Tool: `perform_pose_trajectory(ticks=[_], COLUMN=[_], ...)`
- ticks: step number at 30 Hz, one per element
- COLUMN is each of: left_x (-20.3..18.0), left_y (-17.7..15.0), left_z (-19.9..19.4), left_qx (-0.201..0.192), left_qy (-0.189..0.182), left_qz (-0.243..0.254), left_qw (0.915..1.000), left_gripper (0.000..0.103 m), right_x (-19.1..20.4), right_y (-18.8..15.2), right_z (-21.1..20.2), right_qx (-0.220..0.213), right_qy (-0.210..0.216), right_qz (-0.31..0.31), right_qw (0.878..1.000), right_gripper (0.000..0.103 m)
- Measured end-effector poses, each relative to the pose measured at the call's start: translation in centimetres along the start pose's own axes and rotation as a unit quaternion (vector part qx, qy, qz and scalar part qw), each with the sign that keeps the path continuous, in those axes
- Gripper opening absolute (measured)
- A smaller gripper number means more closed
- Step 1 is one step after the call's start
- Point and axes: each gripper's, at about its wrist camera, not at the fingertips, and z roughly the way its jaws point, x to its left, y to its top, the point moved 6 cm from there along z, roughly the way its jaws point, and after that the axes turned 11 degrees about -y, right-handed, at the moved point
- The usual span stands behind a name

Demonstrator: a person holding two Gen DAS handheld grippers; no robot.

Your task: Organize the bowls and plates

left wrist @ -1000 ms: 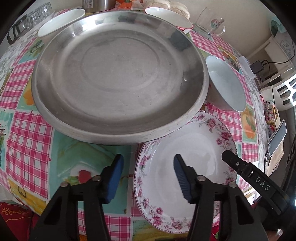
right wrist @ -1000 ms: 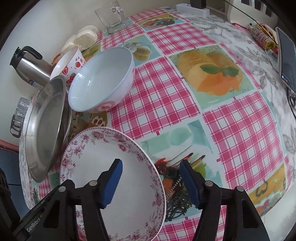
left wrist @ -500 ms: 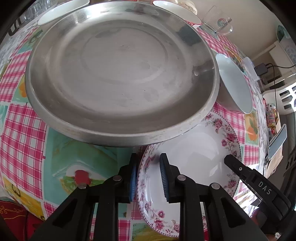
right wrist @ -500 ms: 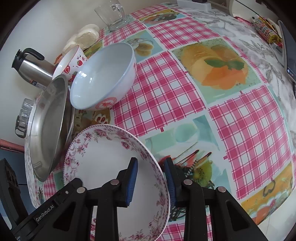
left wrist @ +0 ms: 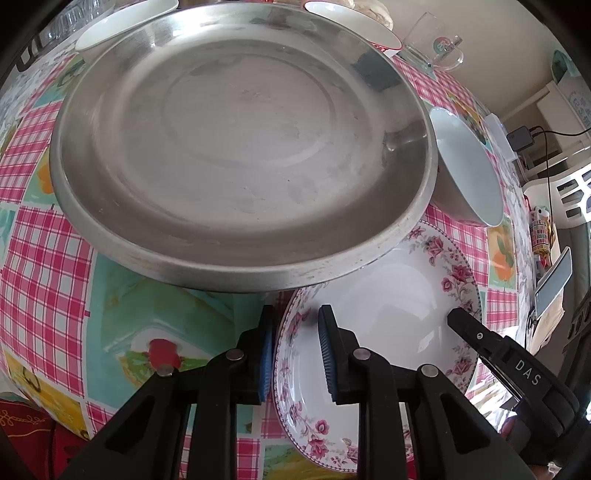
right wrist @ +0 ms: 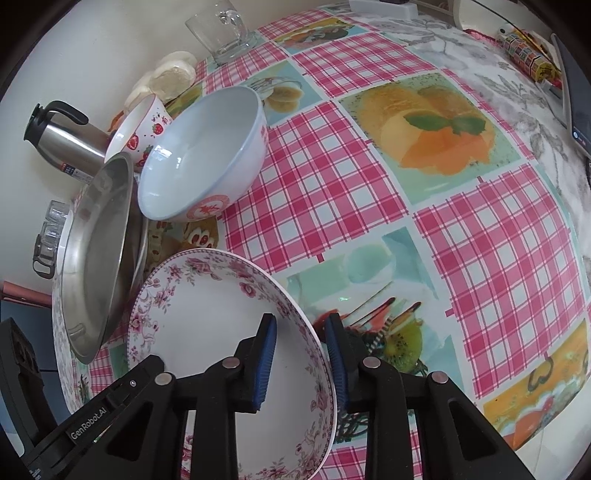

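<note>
A floral-rimmed white plate (left wrist: 388, 317) lies on the checked tablecloth, partly under the big steel plate (left wrist: 236, 140). My left gripper (left wrist: 293, 343) is shut on the plate's left rim. My right gripper (right wrist: 301, 350) is shut on the opposite rim of the same floral plate (right wrist: 207, 332). The steel plate (right wrist: 96, 251) rests on another dish to the left. A pale blue bowl (right wrist: 203, 155) stands behind the floral plate, also in the left wrist view (left wrist: 465, 166). A strawberry-patterned bowl (right wrist: 140, 129) stands further back.
A steel thermos (right wrist: 62, 144), a glass mug (right wrist: 221, 33), round buns (right wrist: 170, 74) and small glasses (right wrist: 48, 236) stand along the far wall. A phone (left wrist: 552, 280) lies at the table's right edge. A white bowl (left wrist: 125, 22) stands behind the steel plate.
Both grippers moved forward onto the floral plate and closed on its rims: they were wide open one second ago and are now clamped on it.
</note>
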Motion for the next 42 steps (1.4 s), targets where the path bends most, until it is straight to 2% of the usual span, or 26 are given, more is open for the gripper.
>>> perform_pose_trajectory(ticks=[7, 11, 20, 31, 38, 42], left_x=[-0.2, -0.9, -3.9, -6.9, -7.0, -7.1], left_y=[-0.1, -0.2, -0.7, 0.0, 0.4, 0.0], left_z=[-0.1, 0.2, 1.7, 3.0, 3.1, 3.0], left_qx=[0.0, 0.003, 0.018, 0.016, 0.019, 0.03], left_qy=[0.003, 0.001, -0.012, -0.002, -0.007, -0.025], left_qz=[0.003, 0.01, 0.059, 0.134, 0.141, 0.135], left_qw=[1.0, 0.9999, 0.998, 0.9909, 0.9898, 0.99], left_gripper=[0.024, 0.024, 0.023, 0.025, 0.025, 0.024], right_x=[-0.2, -0.1, -3.0, -5.5, -4.8, -5.2], right_y=[0.2, 0.1, 0.7, 1.2, 1.4, 1.5], right_z=[-0.3, -0.2, -0.6, -1.3, -1.4, -1.6], right_qx=[-0.001, 0.0, -0.004, -0.018, -0.023, -0.024], right_qy=[0.001, 0.001, -0.006, -0.027, -0.046, -0.054], right_qz=[-0.001, 0.001, 0.029, 0.04, 0.024, 0.032], right_qw=[1.0, 1.0, 1.0, 0.999, 0.998, 0.998], right_gripper=[0.031, 0.027, 0.026, 0.026, 0.027, 0.027])
